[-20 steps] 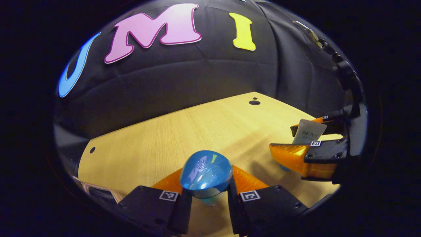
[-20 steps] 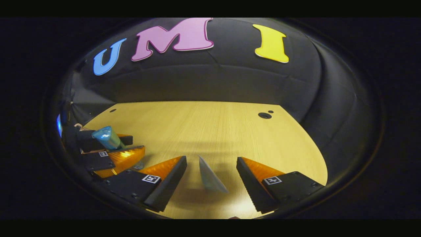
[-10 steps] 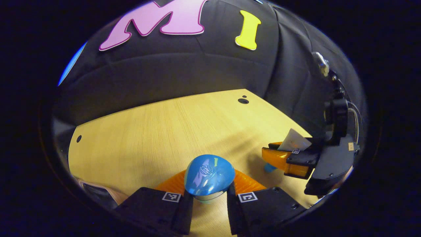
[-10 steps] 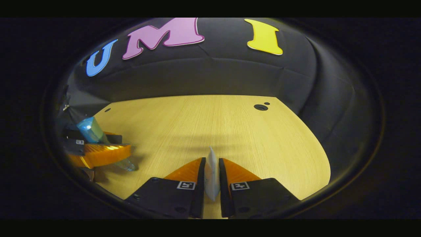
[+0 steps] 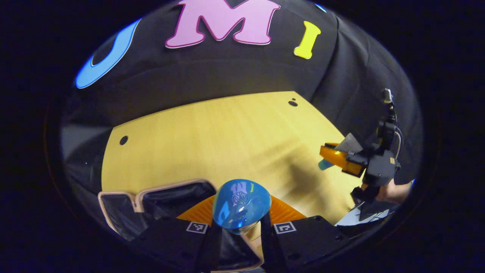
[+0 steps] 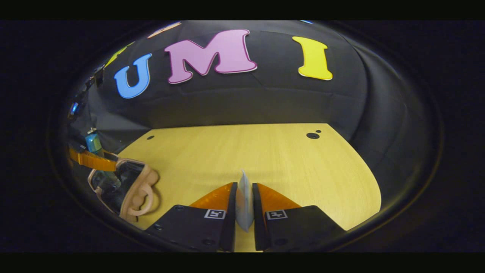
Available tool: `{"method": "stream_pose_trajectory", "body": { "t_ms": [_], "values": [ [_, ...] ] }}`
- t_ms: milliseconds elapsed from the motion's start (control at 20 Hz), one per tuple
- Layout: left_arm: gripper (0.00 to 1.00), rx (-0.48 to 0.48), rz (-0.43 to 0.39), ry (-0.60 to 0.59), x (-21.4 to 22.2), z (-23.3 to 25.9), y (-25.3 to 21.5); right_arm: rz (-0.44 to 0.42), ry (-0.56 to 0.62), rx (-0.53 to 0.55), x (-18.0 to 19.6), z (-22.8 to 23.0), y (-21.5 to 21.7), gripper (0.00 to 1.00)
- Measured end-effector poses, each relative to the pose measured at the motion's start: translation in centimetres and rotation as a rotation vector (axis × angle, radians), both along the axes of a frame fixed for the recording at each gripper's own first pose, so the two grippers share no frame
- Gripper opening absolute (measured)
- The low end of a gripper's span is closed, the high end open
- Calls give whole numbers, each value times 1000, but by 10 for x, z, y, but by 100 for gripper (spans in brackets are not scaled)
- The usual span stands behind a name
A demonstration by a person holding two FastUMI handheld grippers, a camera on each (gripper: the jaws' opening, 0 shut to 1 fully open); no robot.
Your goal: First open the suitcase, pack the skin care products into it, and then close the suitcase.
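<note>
Two tools loaded: left tool (image 5: 237,222) clamped on the blue-capped bottle (image 5: 241,204), right tool (image 6: 243,216) pinching the white tube (image 6: 244,203) edge-on. Packing step, I'd say. Open suitcase (image 5: 125,206) sits lower left of the left gripper view on the wooden surface (image 5: 227,140). Next: lower each over the case, release. Right gripper view adds the case handle (image 6: 142,197), far left.

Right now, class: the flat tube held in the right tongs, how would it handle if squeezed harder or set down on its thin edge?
The tube looks thin and flattened between the right tongs, so probably soft and squashy. It likely tips if stood on that narrow crimped edge. Seemingly light.
</note>
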State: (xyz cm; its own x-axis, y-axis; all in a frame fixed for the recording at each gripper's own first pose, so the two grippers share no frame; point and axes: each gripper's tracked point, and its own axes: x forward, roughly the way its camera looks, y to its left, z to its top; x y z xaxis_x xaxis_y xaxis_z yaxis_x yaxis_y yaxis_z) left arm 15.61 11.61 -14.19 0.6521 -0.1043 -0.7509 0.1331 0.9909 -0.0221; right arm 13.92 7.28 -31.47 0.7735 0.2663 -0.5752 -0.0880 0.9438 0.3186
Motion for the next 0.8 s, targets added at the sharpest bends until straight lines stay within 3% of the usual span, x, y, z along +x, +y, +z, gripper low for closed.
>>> {"method": "stream_pose_trajectory", "body": {
  "t_ms": [100, 150, 200, 350, 400, 500, 650, 700, 750, 800],
  "values": [
    [48, 62, 44, 116, -15, -32, 27, 19, -30, 24, -8, 18, 20, 17],
    [48, 79, 71, 167, -22, -47, 39, 31, -38, 34, -12, 25, 29, 31],
    [50, 78, 88, 223, -30, -63, 49, 45, -40, 44, -17, 31, 39, 17],
    [48, 24, 163, 388, -50, -131, 47, 105, -75, 62, -28, 58, 65, 17],
    [46, 13, 180, 441, -62, -151, 47, 124, -92, 60, -31, 68, 70, 31],
    [51, 12, 203, 525, -80, -183, 48, 155, -125, 66, -37, 88, 81, 17],
    [48, 60, 225, 601, -89, -207, 56, 183, -167, 75, -44, 115, 92, 17],
    [51, 74, 236, 609, -89, -211, 59, 190, -178, 75, -46, 120, 95, 23],
    [48, 80, 253, 614, -88, -214, 58, 198, -180, 71, -49, 123, 99, 23],
    [47, 81, 267, 613, -88, -216, 56, 207, -181, 70, -53, 124, 102, 16]
  ]
}}
